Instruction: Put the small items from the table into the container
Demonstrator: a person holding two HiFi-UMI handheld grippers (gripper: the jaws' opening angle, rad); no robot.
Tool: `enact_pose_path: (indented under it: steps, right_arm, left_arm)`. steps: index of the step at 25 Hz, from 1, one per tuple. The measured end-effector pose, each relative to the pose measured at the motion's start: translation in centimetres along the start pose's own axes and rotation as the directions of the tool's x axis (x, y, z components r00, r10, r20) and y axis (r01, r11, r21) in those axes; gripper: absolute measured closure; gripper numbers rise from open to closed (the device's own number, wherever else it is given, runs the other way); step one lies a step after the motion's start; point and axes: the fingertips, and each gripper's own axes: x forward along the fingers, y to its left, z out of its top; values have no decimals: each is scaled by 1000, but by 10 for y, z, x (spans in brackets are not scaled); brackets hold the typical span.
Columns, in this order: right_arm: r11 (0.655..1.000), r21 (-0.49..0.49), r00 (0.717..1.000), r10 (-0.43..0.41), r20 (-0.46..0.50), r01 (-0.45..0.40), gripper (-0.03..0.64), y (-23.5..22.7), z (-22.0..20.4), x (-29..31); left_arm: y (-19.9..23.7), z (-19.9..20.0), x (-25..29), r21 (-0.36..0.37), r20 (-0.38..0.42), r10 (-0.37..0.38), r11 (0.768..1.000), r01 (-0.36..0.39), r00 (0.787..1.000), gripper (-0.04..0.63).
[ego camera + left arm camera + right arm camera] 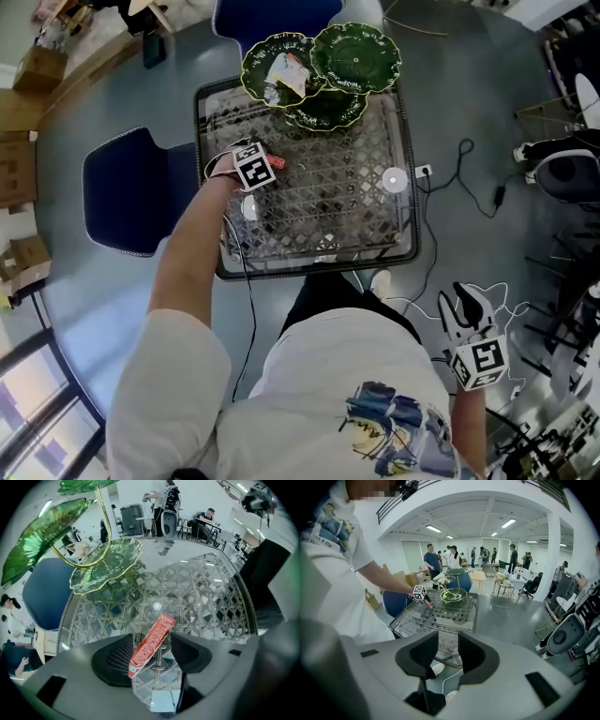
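Sachet [153, 635] lies right between the left gripper's [151, 640] half-open jaws, not pinched I think, slanting across the gap. Right gripper [447, 638] is open, empty, well off.

We see a slim red sachet [154, 632] tilted between the jaws of the left gripper [152, 641] over the lattice-patterned glass table [347, 202]. Its near end lies against one pad; whether it is clamped we cannot tell. The container, a tiered stand of three green leaf-shaped dishes [361, 54] (gold-rimmed, on a thin gold stem), stands at the table's far edge. A crumpled pale packet [287, 73] lies in its left dish. A small white round piece [395, 178] rests near the table's right edge.
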Motion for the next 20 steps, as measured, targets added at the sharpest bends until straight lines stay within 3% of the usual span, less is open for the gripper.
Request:
enact_pose_path:
  steps: [8, 13, 20]
  right_arm:
    - [999, 32, 999, -34, 4, 34, 482, -1, -9, -5]
    - [999, 31, 999, -35, 32, 34, 482, 4, -10, -7]
    - [999, 38, 995, -37, 95, 34, 482, 3, -7, -18]
  left_arm:
    - [-21, -3, 8, -76, -10, -107, 991, 106, 994, 449]
    - [-31, 6, -2, -181, 65, -85, 979, 95, 994, 463]
    - [-43, 29, -64, -230, 139, -61, 969, 93, 988, 469]
